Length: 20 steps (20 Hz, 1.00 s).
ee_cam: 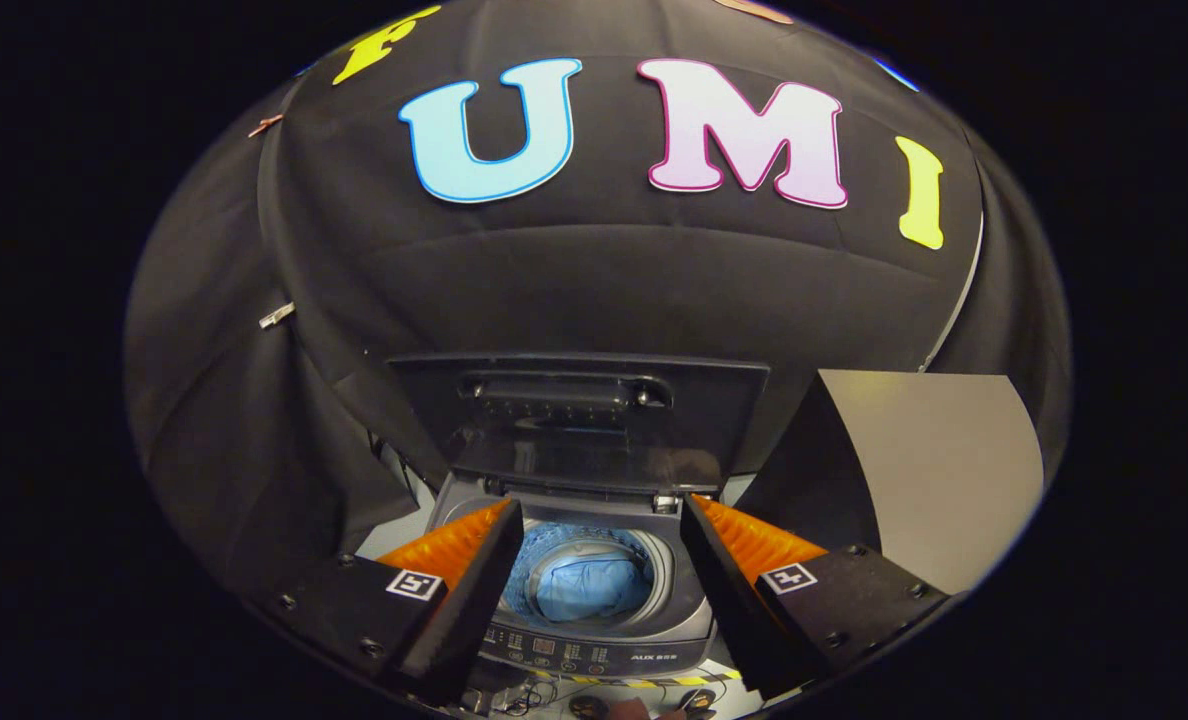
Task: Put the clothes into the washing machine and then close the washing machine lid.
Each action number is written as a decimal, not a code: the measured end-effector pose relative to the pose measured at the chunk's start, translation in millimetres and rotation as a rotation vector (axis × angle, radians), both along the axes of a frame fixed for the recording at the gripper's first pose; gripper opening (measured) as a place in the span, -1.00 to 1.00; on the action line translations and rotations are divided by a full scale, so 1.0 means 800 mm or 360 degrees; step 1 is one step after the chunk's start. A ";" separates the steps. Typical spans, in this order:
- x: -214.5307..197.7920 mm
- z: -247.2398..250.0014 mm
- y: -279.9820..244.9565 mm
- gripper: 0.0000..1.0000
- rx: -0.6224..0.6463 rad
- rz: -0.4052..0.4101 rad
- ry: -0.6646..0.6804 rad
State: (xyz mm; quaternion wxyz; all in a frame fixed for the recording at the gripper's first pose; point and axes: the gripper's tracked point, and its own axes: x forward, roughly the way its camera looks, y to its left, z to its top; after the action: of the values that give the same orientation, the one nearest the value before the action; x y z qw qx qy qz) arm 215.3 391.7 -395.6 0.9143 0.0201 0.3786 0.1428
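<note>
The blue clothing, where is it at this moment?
In the gripper view, the blue clothing lies inside the drum of the washing machine, below the raised lid. It sits between and beyond the fingers of the open claw, which holds nothing.

Light blue clothes (592,588) lie within the washing machine's (594,640) pale perforated drum, the machine's body being grey with a dark glossy lid (579,420) raised behind, and a grey-beige panel (939,470) standing beside it.

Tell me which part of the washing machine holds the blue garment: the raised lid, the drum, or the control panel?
The drum. The blue garment lies inside it, seen between the open gripper fingers; the lid stands upright behind, and the control panel sits in front.
</note>
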 end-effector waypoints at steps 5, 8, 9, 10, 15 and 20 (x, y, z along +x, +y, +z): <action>-0.008 0.016 0.012 0.99 0.0014 0.0053 -0.0046; -0.003 0.047 0.021 0.99 0.0056 0.0066 -0.0126; 0.001 0.060 0.023 0.99 0.0074 0.0065 -0.0160; 0.005 0.075 0.025 0.99 0.0092 0.0066 -0.0201; 0.044 0.157 0.030 0.98 0.0163 0.0072 -0.0415; 0.098 0.237 0.033 0.98 0.0273 0.0041 -0.0557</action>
State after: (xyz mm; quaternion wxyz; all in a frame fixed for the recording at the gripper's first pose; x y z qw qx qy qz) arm 293.7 418.0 -205.7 0.9592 0.0678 0.2004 0.1877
